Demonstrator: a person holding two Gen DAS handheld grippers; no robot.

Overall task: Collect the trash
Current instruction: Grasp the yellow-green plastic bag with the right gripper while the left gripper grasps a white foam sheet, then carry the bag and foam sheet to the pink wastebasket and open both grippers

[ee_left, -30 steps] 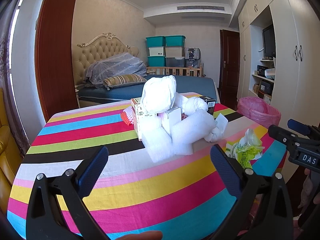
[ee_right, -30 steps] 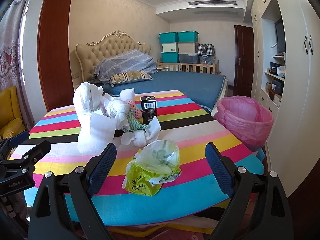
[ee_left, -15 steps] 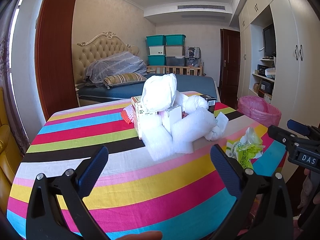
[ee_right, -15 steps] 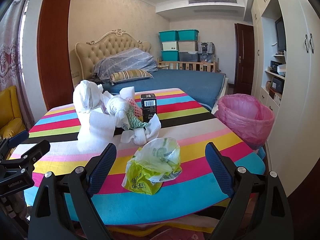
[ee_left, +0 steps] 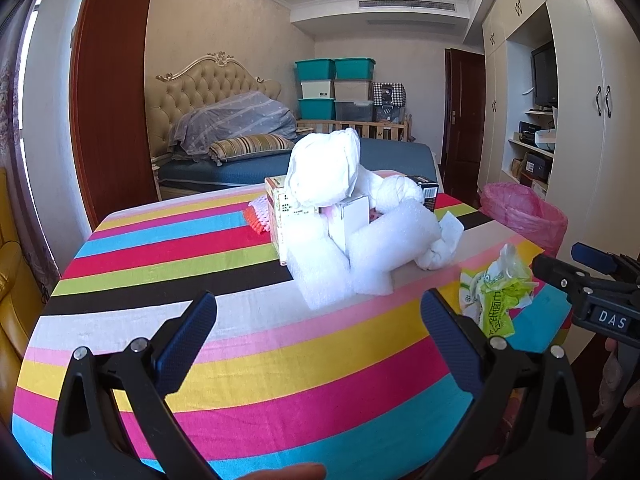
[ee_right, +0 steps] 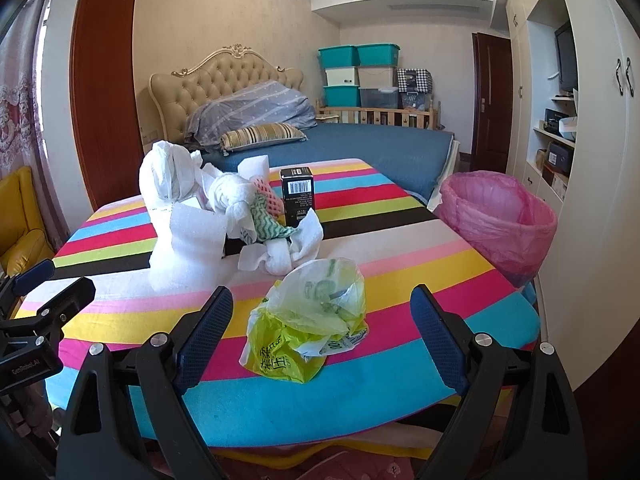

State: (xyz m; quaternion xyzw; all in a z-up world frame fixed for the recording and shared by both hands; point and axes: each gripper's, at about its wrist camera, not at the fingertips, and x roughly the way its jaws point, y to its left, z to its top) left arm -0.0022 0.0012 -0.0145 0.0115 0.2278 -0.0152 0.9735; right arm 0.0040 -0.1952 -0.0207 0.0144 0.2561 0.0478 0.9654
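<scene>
A pile of trash sits mid-table: white foam wrap [ee_left: 360, 256], a white plastic bag [ee_left: 324, 172], small cartons [ee_left: 280, 216] and a black box [ee_right: 297, 194]. A crumpled yellow-green plastic bag [ee_right: 308, 324] lies near the table's near edge, between my right gripper's open fingers; it also shows in the left wrist view [ee_left: 496, 292]. My right gripper [ee_right: 322, 336] is open and empty. My left gripper [ee_left: 318, 344] is open and empty, above the striped cloth short of the foam pile. A bin lined with a pink bag [ee_right: 500, 216] stands beside the table on the right.
The striped tablecloth [ee_left: 160, 264] covers the table. A bed [ee_right: 360, 136] lies behind it, stacked storage boxes [ee_right: 356, 76] at the back wall, white wardrobes [ee_right: 600, 160] on the right and a yellow armchair [ee_right: 20, 216] on the left.
Both grippers have edged slightly forward toward the table. Nothing was picked up or released.
</scene>
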